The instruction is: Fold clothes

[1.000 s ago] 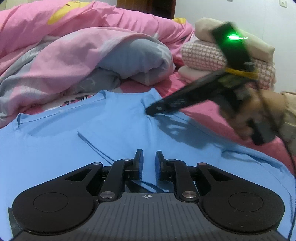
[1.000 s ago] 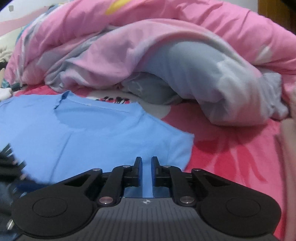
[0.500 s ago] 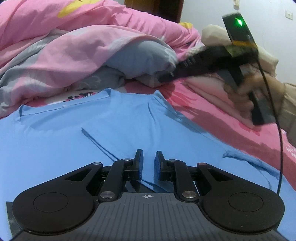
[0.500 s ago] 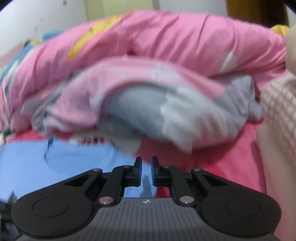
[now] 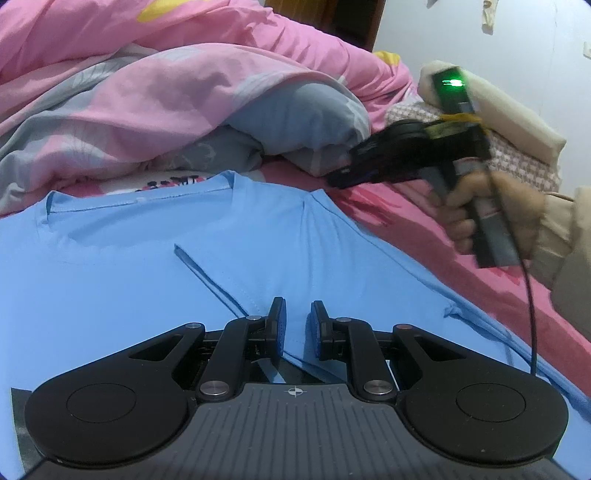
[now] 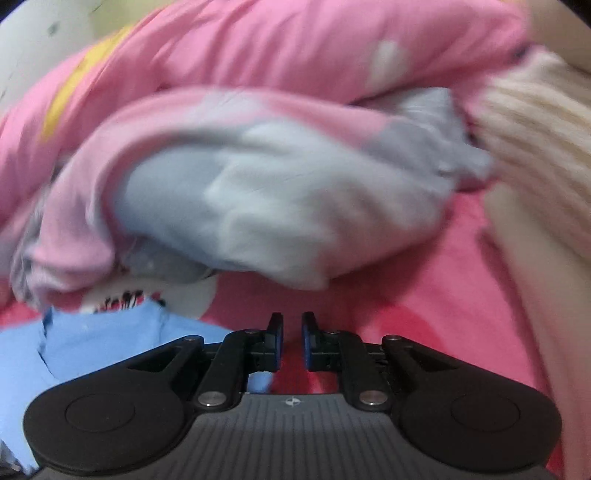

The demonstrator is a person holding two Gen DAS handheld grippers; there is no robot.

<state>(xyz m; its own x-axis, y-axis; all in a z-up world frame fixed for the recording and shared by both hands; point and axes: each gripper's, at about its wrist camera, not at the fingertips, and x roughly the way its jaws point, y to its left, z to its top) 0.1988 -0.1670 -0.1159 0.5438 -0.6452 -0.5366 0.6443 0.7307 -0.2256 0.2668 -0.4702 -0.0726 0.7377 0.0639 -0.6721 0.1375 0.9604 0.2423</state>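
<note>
Pale wall (image 5: 517, 33) and dark wooden door (image 5: 332, 18) behind the bed (image 5: 424, 229).

Dark lettering on bedsheet (image 5: 173, 181) blurred, unreadable; no other text legible.

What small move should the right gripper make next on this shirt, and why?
Probably lower the right gripper onto the blue shirt's near shoulder corner and pinch it. It hangs in the air over the pink sheet, just beyond that corner, jaws slightly apart with nothing between them, while the left gripper sits low over the shirt's folded-in sleeve.
</note>
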